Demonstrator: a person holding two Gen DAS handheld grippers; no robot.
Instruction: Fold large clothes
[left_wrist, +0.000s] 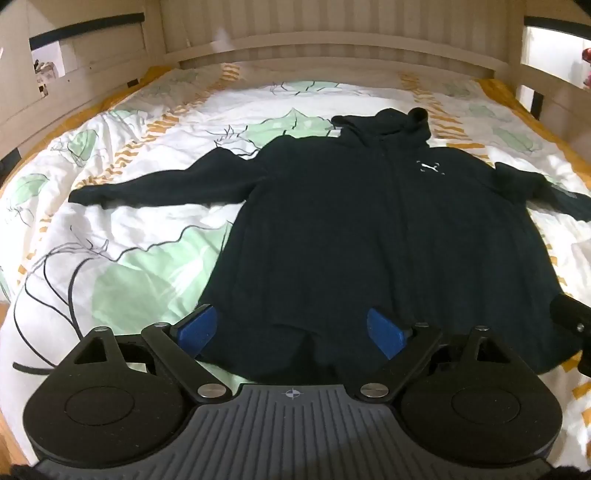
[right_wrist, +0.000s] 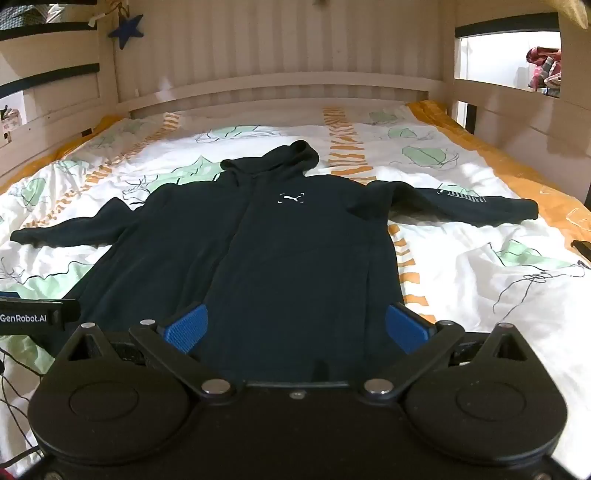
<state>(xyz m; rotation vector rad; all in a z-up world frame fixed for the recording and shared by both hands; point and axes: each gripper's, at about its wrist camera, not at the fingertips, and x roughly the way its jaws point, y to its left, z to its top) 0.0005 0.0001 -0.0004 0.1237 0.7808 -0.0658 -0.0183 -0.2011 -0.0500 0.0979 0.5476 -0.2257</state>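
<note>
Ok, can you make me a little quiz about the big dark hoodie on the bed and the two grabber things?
1. True or false: the dark zip-up hooded sweatshirt lies spread flat with both sleeves stretched out to the sides.
2. Which way does its hood point? A) toward the wooden headboard B) toward the grippers C) off the bed's side
3. Fill in: the blue-padded left gripper and the blue-padded right gripper both hover by the hem with jaws ____.

Key: 1 true. 2 A. 3 open; neither holds any cloth, and the leaf-patterned white bedspread lies under the whole garment.
</note>
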